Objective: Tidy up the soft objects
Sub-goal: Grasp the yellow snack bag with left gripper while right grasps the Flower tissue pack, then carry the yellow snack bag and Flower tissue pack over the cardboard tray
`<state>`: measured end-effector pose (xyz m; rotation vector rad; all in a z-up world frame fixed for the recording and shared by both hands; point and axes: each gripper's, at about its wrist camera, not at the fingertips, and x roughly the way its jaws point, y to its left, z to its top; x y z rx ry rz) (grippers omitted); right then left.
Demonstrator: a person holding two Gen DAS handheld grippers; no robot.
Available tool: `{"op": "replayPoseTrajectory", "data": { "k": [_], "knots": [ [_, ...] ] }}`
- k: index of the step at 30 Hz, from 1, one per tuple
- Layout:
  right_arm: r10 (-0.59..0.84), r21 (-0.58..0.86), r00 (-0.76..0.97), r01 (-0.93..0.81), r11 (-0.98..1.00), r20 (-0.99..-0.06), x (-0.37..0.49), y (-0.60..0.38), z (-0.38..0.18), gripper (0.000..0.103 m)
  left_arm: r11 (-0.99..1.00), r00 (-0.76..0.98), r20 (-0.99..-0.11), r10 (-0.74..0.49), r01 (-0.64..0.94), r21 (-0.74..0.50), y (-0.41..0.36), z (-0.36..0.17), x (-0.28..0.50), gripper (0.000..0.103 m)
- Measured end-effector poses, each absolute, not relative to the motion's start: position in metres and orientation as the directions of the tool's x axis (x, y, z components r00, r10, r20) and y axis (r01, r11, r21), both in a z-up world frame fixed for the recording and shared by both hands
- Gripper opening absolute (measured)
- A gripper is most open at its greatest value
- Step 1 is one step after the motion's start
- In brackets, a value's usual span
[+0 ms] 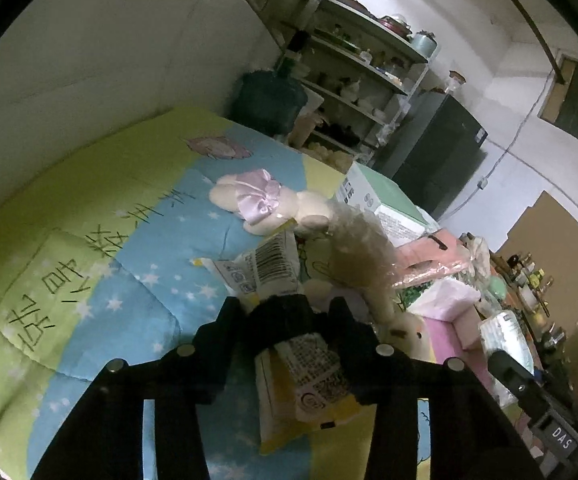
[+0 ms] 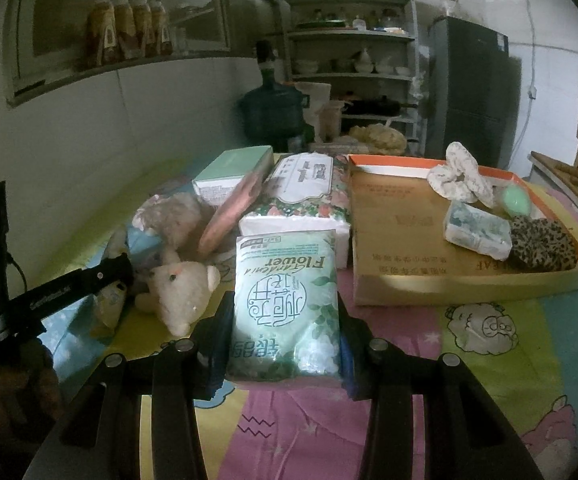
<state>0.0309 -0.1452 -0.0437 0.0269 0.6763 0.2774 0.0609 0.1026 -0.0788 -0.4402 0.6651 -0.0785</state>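
**Carrying two soft packs to the cardboard tray without crushing them**

The right gripper (image 2: 285, 320) is closed on a green tissue pack (image 2: 285, 300), its fingers pressing the pack's long sides; the pack is held above the cartoon-print quilt (image 2: 509, 360) that covers the surface, just short of the shallow cardboard tray (image 2: 389, 240). The tray already carries a floral scrunchie (image 2: 459, 178), a small wrapped tissue pack (image 2: 475, 234), a leopard-print piece (image 2: 543, 244) and a pale green item (image 2: 515, 200). Its left half is bare, and that looks like the sensible landing spot.

The left gripper (image 1: 287, 316) grips a yellow-edged packet (image 1: 305, 384) with a barcode; something dark and fuzzy sits at the fingertips too, though in this dim view I cannot say whether it belongs to the packet or is a separate thing. Just ahead lie a curly-haired plush (image 1: 363, 252) and a white plush in a pink bow (image 1: 265, 200).

To do this well, in my judgement:
- Keep the squeeze light; the film wrap will buckle and slip if pinched harder.
- Lift the green pack over the tray's near wall rather than pushing against it, since the cardboard could slide on the quilt.
- Set it flat on the bare left half, clear of the scrunchie.
- Hold the left gripper back until the right one is clear, as the two share a crowded middle.
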Motion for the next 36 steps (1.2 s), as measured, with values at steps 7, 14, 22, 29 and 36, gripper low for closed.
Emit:
{"op": "replayPoseTrajectory", "data": {
  "k": [7,14,22,29,36],
  "knots": [
    [0.273,0.116,0.76,-0.255,0.96,-0.59,0.027,-0.146,-0.037,0.045,0.923,0.823,-0.543,-0.167,-0.063,-0.379,0.101,-0.059,0.05,0.045],
    [0.277,0.112,0.789,-0.259,0.96,-0.548,0.025,-0.151,-0.02,0.045,0.937,0.854,-0.486,-0.186,0.004,-0.35,0.085,-0.029,0.048,0.045],
    [0.266,0.112,0.821,-0.243,0.964,-0.506,0.026,-0.168,-0.003,0.045,0.949,0.869,-0.443,-0.22,0.086,-0.303,0.046,-0.001,0.053,0.045],
    [0.249,0.104,0.838,-0.227,0.968,-0.485,0.033,-0.19,0.008,0.045,0.944,0.863,-0.428,-0.268,0.147,-0.295,0.012,0.011,0.064,0.045],
    [0.225,0.099,0.85,-0.203,0.974,-0.477,0.042,-0.214,0.014,0.045,0.939,0.852,-0.424,-0.307,0.198,-0.281,-0.021,0.018,0.077,0.045]
  ]
}}
